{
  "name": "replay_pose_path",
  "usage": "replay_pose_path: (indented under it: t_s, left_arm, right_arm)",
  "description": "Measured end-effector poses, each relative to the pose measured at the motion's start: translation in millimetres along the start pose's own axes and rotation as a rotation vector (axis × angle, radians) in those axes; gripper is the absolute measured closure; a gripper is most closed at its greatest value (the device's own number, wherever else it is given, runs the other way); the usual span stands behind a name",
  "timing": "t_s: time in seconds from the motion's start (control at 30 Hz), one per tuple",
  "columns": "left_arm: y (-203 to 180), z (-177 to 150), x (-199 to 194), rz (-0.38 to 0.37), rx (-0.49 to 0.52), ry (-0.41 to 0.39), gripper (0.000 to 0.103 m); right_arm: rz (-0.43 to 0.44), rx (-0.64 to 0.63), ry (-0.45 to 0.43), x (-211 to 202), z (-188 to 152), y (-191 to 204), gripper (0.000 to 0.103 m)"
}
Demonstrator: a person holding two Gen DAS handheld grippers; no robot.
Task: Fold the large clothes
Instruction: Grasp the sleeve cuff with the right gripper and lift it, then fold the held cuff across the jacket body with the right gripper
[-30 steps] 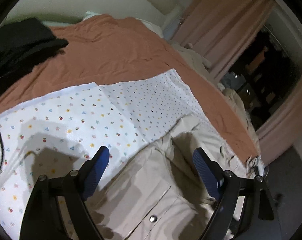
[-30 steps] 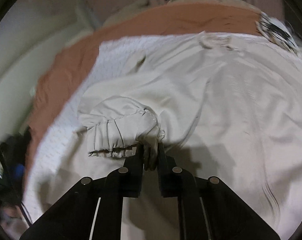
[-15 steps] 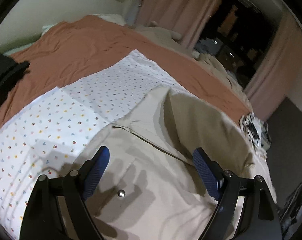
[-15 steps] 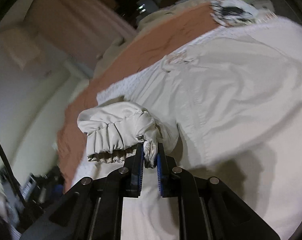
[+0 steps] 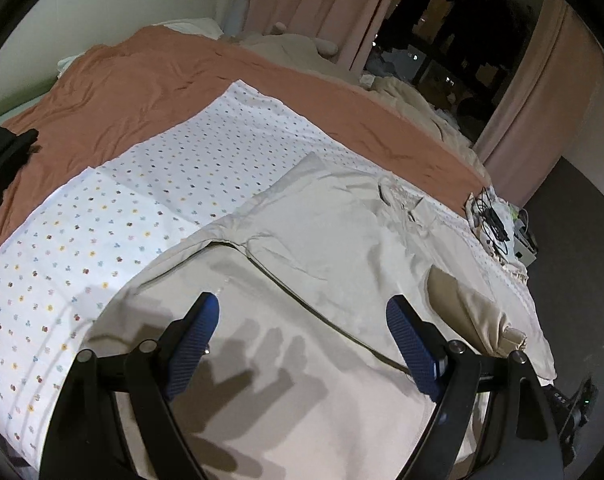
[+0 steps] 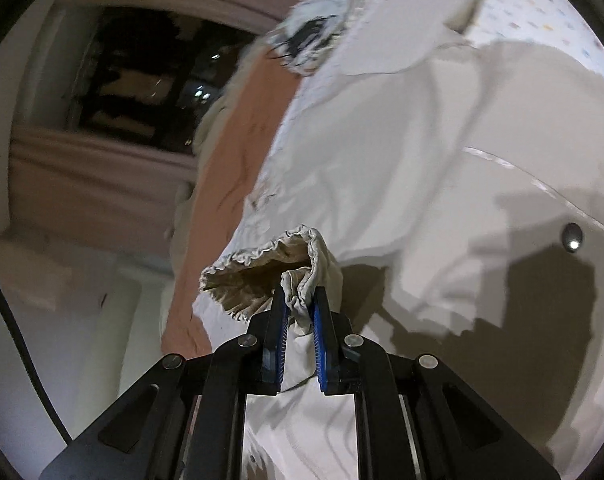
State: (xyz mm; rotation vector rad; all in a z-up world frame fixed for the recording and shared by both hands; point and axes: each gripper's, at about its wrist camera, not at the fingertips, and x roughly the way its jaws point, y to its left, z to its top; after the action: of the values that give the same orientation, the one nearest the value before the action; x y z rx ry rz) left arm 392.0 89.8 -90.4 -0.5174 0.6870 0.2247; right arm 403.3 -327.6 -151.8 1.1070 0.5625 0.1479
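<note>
A large beige jacket (image 5: 321, 240) lies spread on a dotted white sheet (image 5: 142, 208) on the bed. My left gripper (image 5: 302, 320) is open and empty, hovering above the jacket's front. My right gripper (image 6: 300, 312) is shut on the gathered sleeve cuff (image 6: 270, 268) and holds it lifted above the jacket body (image 6: 421, 160). The lifted cuff also shows in the left wrist view (image 5: 497, 328) at the right. A metal snap (image 6: 573, 236) shows on the jacket.
An orange-brown bedspread (image 5: 142, 84) covers the bed beyond the sheet. A dark garment (image 5: 2, 152) lies at the far left. Tangled cables and a small device (image 5: 497, 224) sit at the bed's right edge. Curtains (image 5: 321, 4) and a dark window stand behind.
The right gripper has carried the cuff across and turned, so the view swung toward the window. The left gripper has risen and panned right, showing more of the jacket.
</note>
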Motion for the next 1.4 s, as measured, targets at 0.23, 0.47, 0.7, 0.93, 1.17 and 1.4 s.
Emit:
replay_pose_path:
  t_s: [0.23, 0.47, 0.7, 0.93, 1.17, 1.4]
  left_arm:
    - [-16.1, -6.3, 10.0, -0.003, 0.025, 0.015, 0.016]
    - [-17.6, -14.3, 21.4, -0.029, -0.006, 0.038, 0.016]
    - [-9.8, -21.8, 18.5, -0.062, -0.053, 0.041, 0.016]
    - [13.2, -18.8, 17.4, -0.09, -0.134, -0.008, 0.016]
    - [36.4, -11.9, 37.0, -0.096, -0.125, -0.064, 0.016]
    - [63.1, -0.9, 48.3, -0.125, -0.193, -0.03, 0.016]
  right_arm:
    - [-0.141, 0.072, 0.045, 11.7, 4.2, 5.0, 0.052]
    - [-0.14, 0.053, 0.025, -16.3, 10.0, 39.1, 0.022]
    - [-0.158, -0.053, 0.031, -34.8, -16.8, 53.9, 0.022]
    - [-0.15, -0.24, 0.068, -58.9, 1.1, 60.9, 0.022]
    - [-0.205, -0.531, 0.163, -31.2, 14.3, 85.7, 0.022]
    - [-0.363, -0.559, 0.222, 8.8, 31.7, 81.0, 0.022]
